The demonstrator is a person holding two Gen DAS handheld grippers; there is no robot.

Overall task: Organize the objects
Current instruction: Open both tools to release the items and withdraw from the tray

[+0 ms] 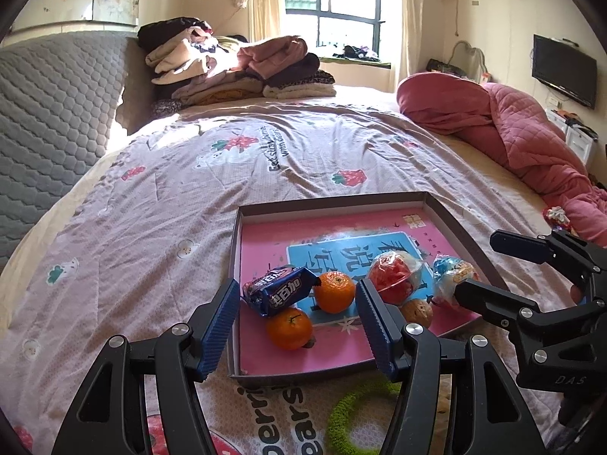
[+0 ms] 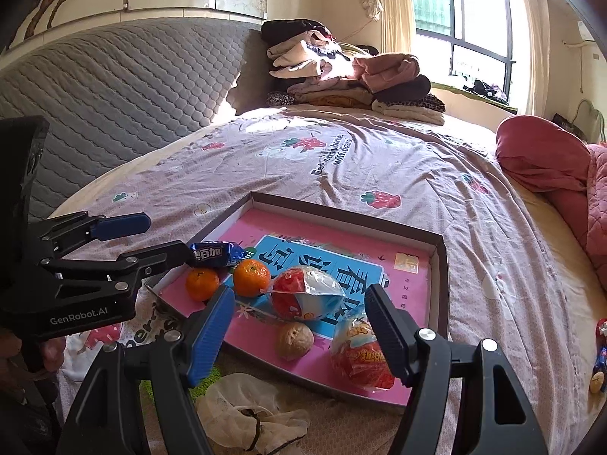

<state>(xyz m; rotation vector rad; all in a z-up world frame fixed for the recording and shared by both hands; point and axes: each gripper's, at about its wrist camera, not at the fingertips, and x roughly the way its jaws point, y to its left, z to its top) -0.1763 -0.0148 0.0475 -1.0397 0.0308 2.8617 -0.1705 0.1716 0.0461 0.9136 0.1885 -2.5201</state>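
A shallow box (image 1: 457,223) (image 2: 440,265) with a pink floor lies on the bed. In it are two oranges (image 1: 290,326) (image 2: 202,283), a blue snack pack (image 1: 279,290) (image 2: 214,253), two red-and-white wrapped snacks (image 1: 394,276) (image 2: 303,297) and a walnut (image 1: 417,313) (image 2: 295,340). My left gripper (image 1: 297,326) (image 2: 159,240) is open above the box's near left corner, empty. My right gripper (image 2: 299,331) (image 1: 481,265) is open over the box's near edge, empty.
A green fuzzy ring (image 1: 351,413) and a crumpled mesh bag (image 2: 250,413) lie in front of the box. A small toy (image 2: 601,356) lies at the right. Folded clothes (image 1: 235,64) and a red quilt (image 1: 512,132) sit farther back on the bed.
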